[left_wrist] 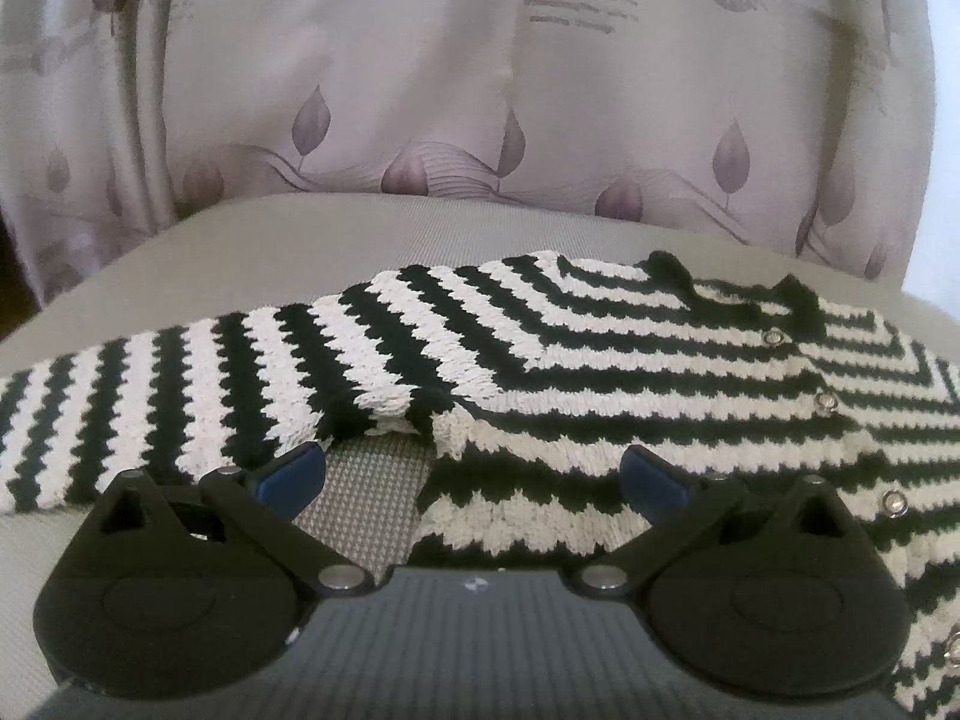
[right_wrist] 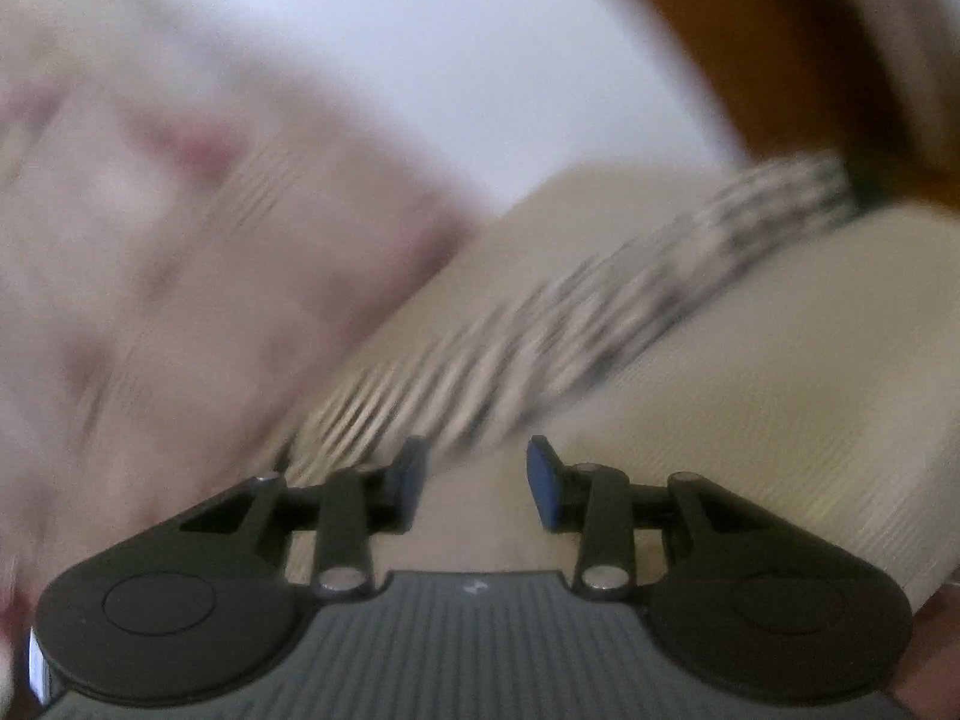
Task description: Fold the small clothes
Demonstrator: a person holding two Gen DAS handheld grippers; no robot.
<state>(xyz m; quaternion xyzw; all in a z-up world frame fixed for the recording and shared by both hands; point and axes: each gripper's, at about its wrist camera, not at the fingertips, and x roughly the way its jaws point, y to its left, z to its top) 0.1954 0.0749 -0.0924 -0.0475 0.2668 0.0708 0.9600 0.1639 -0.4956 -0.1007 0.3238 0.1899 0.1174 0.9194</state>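
the striped knit (left_wrist: 600, 372) lies flat on the grey surface (left_wrist: 300, 252) before a curtain (left_wrist: 420, 90), the left gripper (left_wrist: 474, 471) hanging wide open and empty above its armpit, while the right gripper (right_wrist: 474, 480), in a blurred view, stands partly open and holds nothing.

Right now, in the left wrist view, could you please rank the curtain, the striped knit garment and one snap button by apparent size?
1. Curtain, largest in view, though farthest away.
2. Striped knit garment, close behind; nearness inflates it, so their order is unsure.
3. Snap button, by far the smallest.
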